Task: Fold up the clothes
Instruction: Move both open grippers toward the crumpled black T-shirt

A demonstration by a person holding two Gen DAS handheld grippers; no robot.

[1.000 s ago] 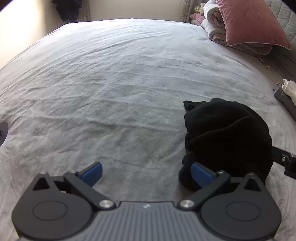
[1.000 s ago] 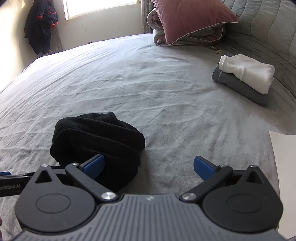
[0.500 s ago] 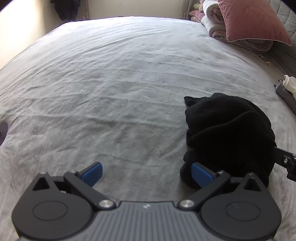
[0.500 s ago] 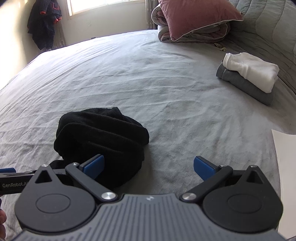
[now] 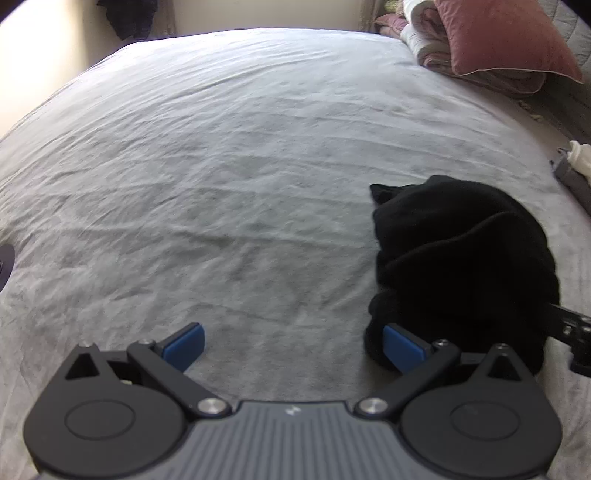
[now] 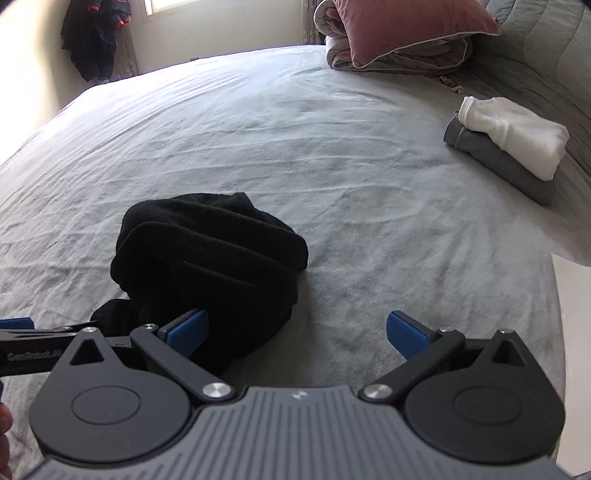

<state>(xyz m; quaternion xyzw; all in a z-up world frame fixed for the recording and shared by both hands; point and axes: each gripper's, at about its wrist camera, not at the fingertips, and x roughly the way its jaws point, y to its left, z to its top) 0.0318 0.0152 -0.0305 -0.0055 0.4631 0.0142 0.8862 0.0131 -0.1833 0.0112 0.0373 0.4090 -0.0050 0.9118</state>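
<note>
2 tools, left [image 5: 291, 345] and right [image 6: 297, 332], are hovering wide open and empty beside the black garment [image 6: 210, 258] bunching on the bed [image 6: 258, 147], so pinching distinct edges and spreading flat seems wise.

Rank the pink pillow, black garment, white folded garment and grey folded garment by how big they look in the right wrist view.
1. black garment, though it's nearest the camera
2. pink pillow
3. white folded garment and grey folded garment: too alike to rank, grey partly covered
</note>
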